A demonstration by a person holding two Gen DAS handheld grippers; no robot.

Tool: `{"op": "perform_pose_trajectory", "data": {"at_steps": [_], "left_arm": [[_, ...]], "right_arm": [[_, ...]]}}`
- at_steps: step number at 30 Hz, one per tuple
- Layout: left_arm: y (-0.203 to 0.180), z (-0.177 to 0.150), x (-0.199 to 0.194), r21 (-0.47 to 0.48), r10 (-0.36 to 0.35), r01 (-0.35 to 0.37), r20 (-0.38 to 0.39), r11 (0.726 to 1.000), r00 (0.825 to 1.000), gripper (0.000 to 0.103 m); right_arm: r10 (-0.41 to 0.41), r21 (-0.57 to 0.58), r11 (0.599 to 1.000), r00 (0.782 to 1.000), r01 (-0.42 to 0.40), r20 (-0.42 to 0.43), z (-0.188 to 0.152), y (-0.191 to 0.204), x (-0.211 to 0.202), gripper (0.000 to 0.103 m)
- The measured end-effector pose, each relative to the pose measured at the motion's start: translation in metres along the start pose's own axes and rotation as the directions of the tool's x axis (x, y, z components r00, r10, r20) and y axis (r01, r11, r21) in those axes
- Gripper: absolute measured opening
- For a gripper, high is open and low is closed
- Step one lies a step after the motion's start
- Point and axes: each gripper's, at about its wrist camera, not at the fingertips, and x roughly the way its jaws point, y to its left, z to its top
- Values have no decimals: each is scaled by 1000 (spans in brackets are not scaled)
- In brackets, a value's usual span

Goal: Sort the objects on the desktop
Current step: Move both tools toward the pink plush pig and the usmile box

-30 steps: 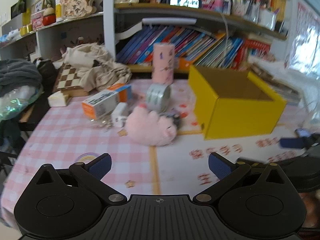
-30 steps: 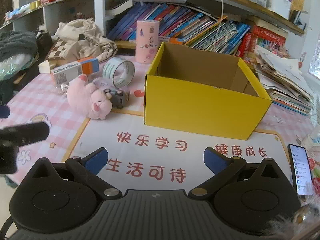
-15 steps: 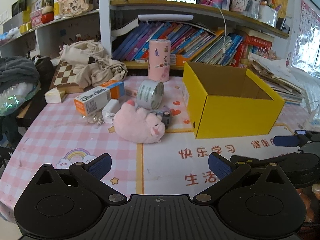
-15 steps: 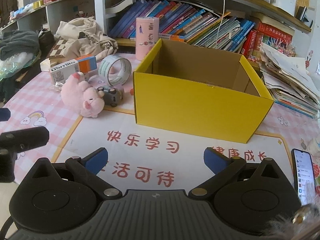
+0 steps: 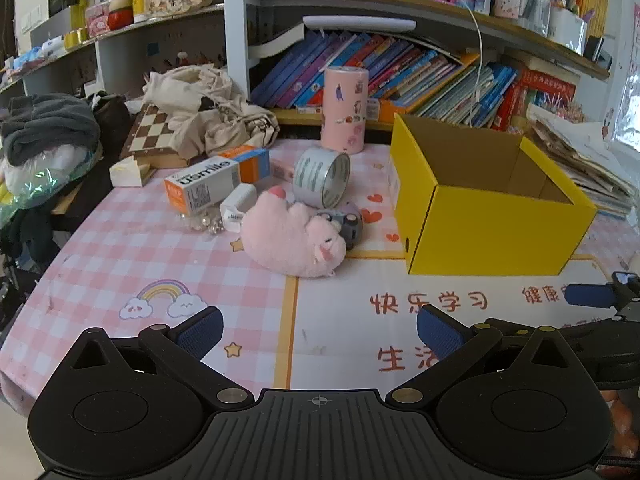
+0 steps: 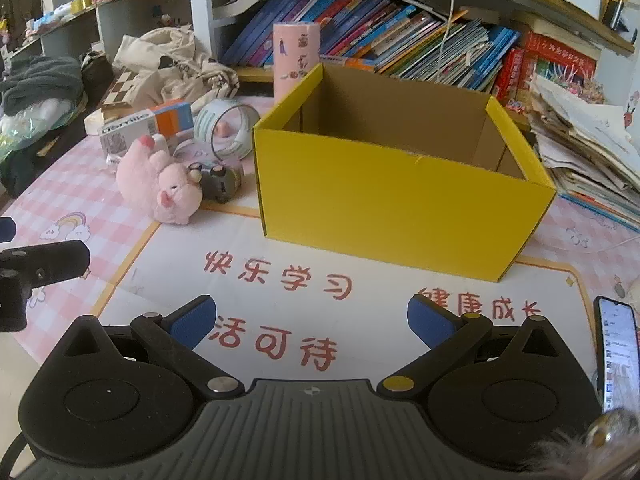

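An empty yellow cardboard box (image 5: 492,224) (image 6: 400,196) stands open on the pink checked table mat. To its left lie a pink plush pig (image 5: 294,240) (image 6: 160,184), a small grey toy car (image 5: 348,226) (image 6: 218,178), a roll of tape (image 5: 322,178) (image 6: 228,128), a white and orange carton (image 5: 216,182) (image 6: 146,126), a small white item (image 5: 238,204) and a tall pink tin (image 5: 345,110) (image 6: 296,60). My left gripper (image 5: 320,330) is open and empty, near the table's front edge. My right gripper (image 6: 312,322) is open and empty, in front of the box.
A phone (image 6: 616,356) lies at the right front edge. Stacked papers (image 6: 588,152) sit right of the box. A chessboard (image 5: 150,134) and crumpled cloth (image 5: 208,112) lie at the back left. Bookshelves (image 5: 400,72) line the back.
Both grippers have drawn back and steadied a little. The box and the toys look nearer the centre of each view. Nothing on the table has moved.
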Motion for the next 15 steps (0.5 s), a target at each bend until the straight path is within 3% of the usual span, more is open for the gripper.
{"op": "perform_pose_trajectory", "data": {"at_steps": [15], "left_arm": [[34,19,25,6,-53,53,-17,999,998,103]], "right_arm": [[-21,24,999,1000,21,-2,19,26,18,103]]}}
